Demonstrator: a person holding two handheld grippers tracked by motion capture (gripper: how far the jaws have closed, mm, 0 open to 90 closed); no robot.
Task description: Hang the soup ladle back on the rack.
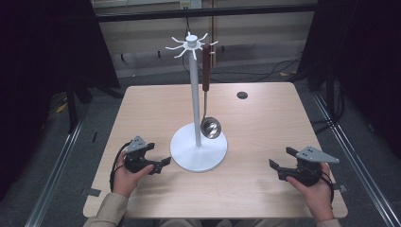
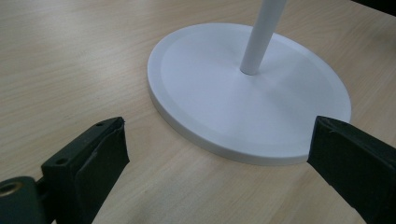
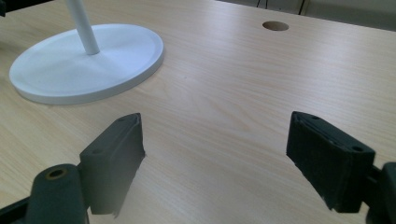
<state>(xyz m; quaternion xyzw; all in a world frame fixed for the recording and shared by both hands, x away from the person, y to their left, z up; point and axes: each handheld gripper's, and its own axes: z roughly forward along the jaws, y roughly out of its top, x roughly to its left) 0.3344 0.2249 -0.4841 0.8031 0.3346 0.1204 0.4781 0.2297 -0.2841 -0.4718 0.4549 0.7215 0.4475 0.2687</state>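
Right now I hold my left hand-held gripper point(image 1: 160, 160) wide beside the white stand point(image 1: 198, 149), my right hand-held gripper point(image 1: 280, 163) wide and empty; the ladle point(image 1: 209, 125) hangs above the tabletop point(image 1: 265, 123).

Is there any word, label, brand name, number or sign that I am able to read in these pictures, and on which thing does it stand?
None can be read.
The white stand, the ladle hanging from it, the table and both grippers, left and right, bear no visible writing.
A small pale patch on the wall at the top of the high view may be a plate or label; it is too small to read.
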